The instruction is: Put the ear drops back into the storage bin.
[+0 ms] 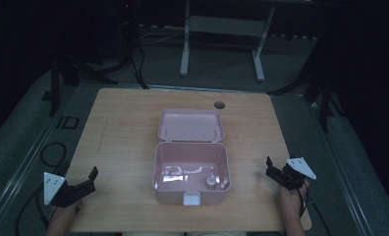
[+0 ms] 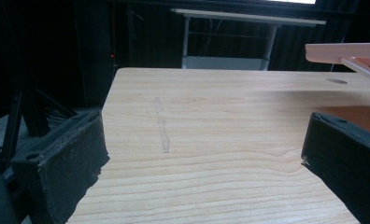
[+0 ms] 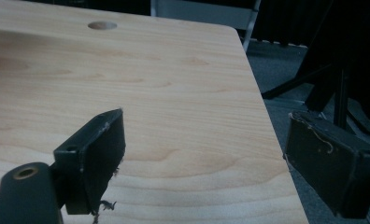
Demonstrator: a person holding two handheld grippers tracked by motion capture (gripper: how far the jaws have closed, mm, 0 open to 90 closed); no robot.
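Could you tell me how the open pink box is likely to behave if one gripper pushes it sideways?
The pink box looks like thin plastic and nearly empty, so it is probably light and would slide on the smooth wooden table. Its raised lid may wobble. The small item inside could shift.

Light wooden desk (image 1: 119, 128), round hole (image 1: 219, 104) near its far edge, open pink box (image 1: 191, 173) frame centre

Glossy pink plastic box (image 1: 191, 169); matt wood-grain table (image 1: 124, 132).
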